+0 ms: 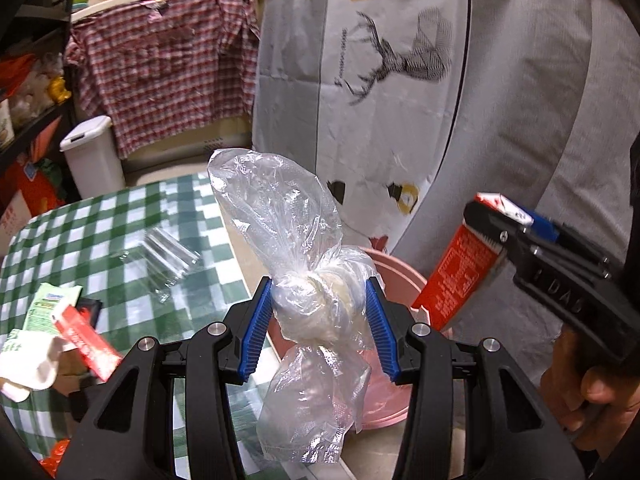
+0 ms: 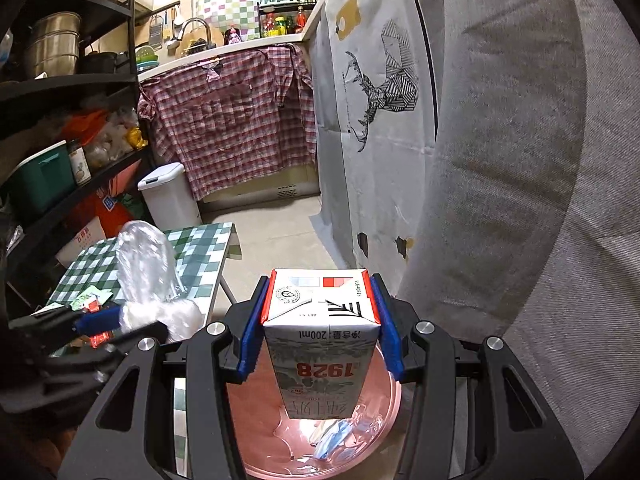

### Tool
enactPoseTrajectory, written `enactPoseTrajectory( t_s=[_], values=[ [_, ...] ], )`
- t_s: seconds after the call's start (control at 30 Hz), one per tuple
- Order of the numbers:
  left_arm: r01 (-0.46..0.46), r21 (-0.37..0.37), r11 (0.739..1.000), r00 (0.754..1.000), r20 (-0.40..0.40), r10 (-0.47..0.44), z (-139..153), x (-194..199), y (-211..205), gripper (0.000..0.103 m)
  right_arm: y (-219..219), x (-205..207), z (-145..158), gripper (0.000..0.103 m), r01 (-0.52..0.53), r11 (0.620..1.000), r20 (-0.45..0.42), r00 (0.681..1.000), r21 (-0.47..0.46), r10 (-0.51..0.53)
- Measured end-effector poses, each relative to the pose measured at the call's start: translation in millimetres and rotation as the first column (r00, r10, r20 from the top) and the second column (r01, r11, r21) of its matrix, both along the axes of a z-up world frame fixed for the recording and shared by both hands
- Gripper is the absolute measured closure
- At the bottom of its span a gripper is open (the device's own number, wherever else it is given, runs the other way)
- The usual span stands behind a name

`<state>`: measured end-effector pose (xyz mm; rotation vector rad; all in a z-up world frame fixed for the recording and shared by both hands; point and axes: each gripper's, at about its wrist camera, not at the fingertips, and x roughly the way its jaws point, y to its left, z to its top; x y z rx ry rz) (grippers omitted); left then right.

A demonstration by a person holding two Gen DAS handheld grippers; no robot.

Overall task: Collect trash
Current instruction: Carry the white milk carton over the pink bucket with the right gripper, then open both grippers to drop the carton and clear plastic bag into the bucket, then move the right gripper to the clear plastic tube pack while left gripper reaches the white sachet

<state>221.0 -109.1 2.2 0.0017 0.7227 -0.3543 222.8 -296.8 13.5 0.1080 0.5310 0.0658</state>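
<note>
My left gripper point(image 1: 319, 312) is shut on a knotted clear plastic bag point(image 1: 304, 280) and holds it above the near edge of a pink basin point(image 1: 400, 276) on the floor. My right gripper point(image 2: 320, 320) is shut on a red and white 200 ml milk carton point(image 2: 322, 344), held over the pink basin point(image 2: 256, 420). The carton point(image 1: 456, 276) and right gripper point(image 1: 500, 232) show at the right of the left wrist view. The bag point(image 2: 148, 276) and left gripper point(image 2: 132, 320) show at the left of the right wrist view.
A green checked table point(image 1: 100, 240) at the left holds a clear wrapper point(image 1: 168, 260), a green packet point(image 1: 48, 308) and a red packet point(image 1: 86, 340). The basin holds blue and clear scraps point(image 2: 332, 436). A white lidded bin point(image 2: 168, 196) and shelves point(image 2: 60, 120) stand behind.
</note>
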Motion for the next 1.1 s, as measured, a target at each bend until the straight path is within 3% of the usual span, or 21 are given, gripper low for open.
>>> enactPoseTrajectory(
  t_s=[0.07,0.17,0.23,0.47,0.83,0.93,1.1],
  values=[
    [0.013,0.002,1.0,1.0,-0.018,-0.013,-4.9,4.1,-3.4,0.055,0.8,3.1,-1.9,0.053,-0.003,1.0,-0.007,1.0,0.005,0.003],
    [0.032,0.018,0.999,0.998,-0.046,-0.032,-10.3,7.9,-7.9,0.045,0.4,5.9,-5.4,0.051,-0.014,1.0,-0.027,1.0,0.022,0.015],
    [0.024,0.021,1.0,0.999,-0.041,-0.023,-8.8,7.1,-6.3,0.042,2.0,8.6,-8.4,0.042,-0.014,1.0,-0.044,0.999,0.008,0.014],
    [0.003,0.009,1.0,0.999,-0.035,-0.003,-3.6,3.5,4.0,0.042,-3.7,6.8,-7.5,0.04,0.007,1.0,-0.04,0.999,0.03,-0.006],
    [-0.021,0.006,1.0,0.998,0.055,0.021,27.5,-19.5,41.6,0.043,19.8,-4.5,2.6,0.041,-0.052,0.999,-0.009,0.999,-0.005,0.052],
    [-0.044,-0.005,0.999,0.996,0.077,0.044,38.6,-27.6,65.9,0.049,29.0,-8.2,7.1,0.045,-0.072,0.997,0.003,0.997,0.004,0.072],
    [-0.092,-0.008,0.996,0.988,0.121,0.092,55.8,-38.7,110.0,0.059,49.4,-8.1,6.4,0.082,-0.144,0.989,-0.014,0.989,0.044,0.145]
  ],
)
